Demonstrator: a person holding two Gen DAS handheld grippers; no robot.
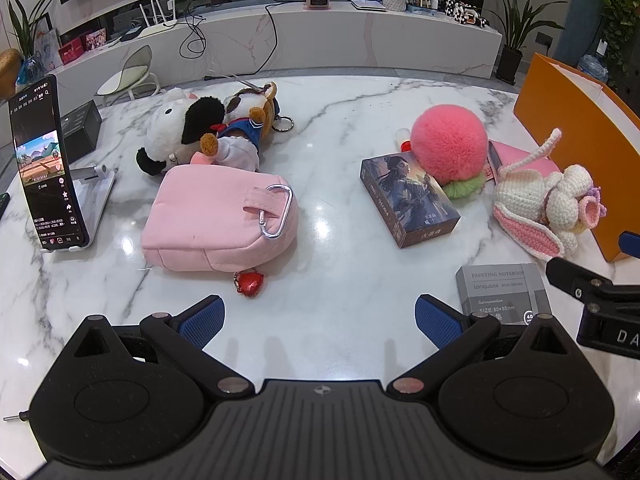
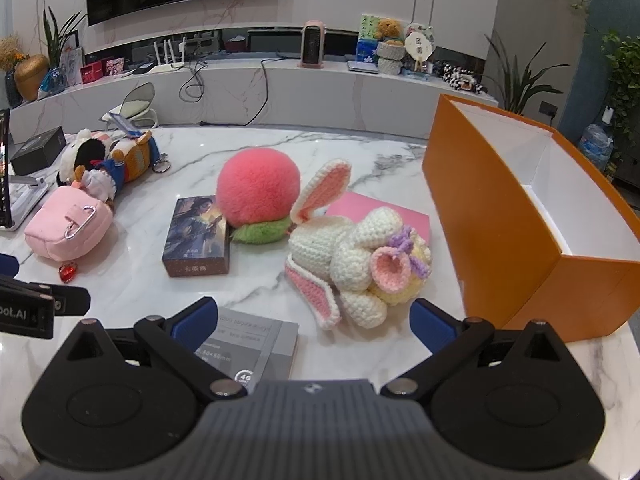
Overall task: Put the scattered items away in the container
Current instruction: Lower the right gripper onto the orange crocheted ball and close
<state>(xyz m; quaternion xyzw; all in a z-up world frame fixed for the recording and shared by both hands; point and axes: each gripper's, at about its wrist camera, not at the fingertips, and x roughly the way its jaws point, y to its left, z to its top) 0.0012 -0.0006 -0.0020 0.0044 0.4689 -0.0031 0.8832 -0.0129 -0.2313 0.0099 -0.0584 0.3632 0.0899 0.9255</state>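
1. Left gripper (image 1: 319,320) spread wide, empty, above bare marble table (image 1: 340,128).
2. Right gripper (image 2: 314,320) spread, empty, near crochet rabbit (image 2: 356,256).
3. Orange box (image 2: 492,220) right of rabbit; peach plush (image 2: 258,192), card box (image 2: 198,236), pink pouch (image 2: 68,228) to rabbit's left.

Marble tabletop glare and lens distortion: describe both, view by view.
Left wrist view: bright ceiling-light spots glare off the glossy white marble tabletop near the pink padded pouch; the fisheye bows the table's far edge.
Right wrist view: softer sheen on the marble, and the open orange cardboard box has curved walls; corners vignette black in both views.
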